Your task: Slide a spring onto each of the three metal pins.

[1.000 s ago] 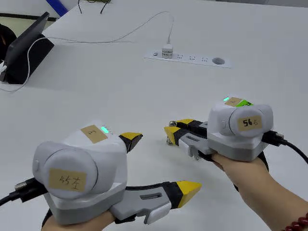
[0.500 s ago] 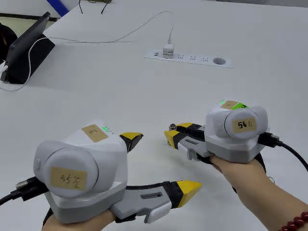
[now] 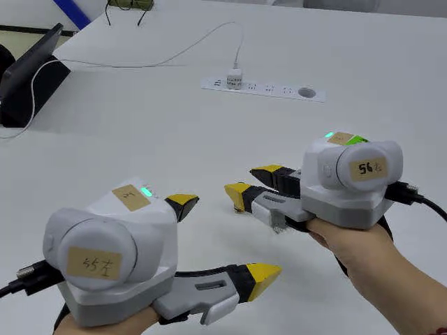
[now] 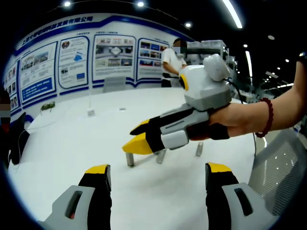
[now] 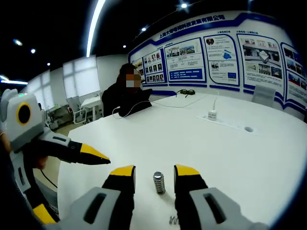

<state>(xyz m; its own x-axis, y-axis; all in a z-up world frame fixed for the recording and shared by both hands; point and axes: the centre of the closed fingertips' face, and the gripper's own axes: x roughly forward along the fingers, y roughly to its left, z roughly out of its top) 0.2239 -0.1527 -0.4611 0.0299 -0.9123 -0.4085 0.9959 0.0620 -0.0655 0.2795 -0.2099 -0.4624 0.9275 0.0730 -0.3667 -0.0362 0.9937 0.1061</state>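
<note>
Between the parted fingers of the right gripper, touching neither, stands a metal pin that looks to wear a spring — one done, seemingly. The left gripper gapes wide, empty; beyond its fingers the other pins are too small to judge.

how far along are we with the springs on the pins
Done, perhaps: the pin between the right claw's open jaws looks ribbed, as if a spring sits on it, but that is hard to confirm. In hand: nothing; the left claw is open and empty too. Left: the left gripper view shows three pins standing, too small to tell which carry springs, so probably two remain.
</note>
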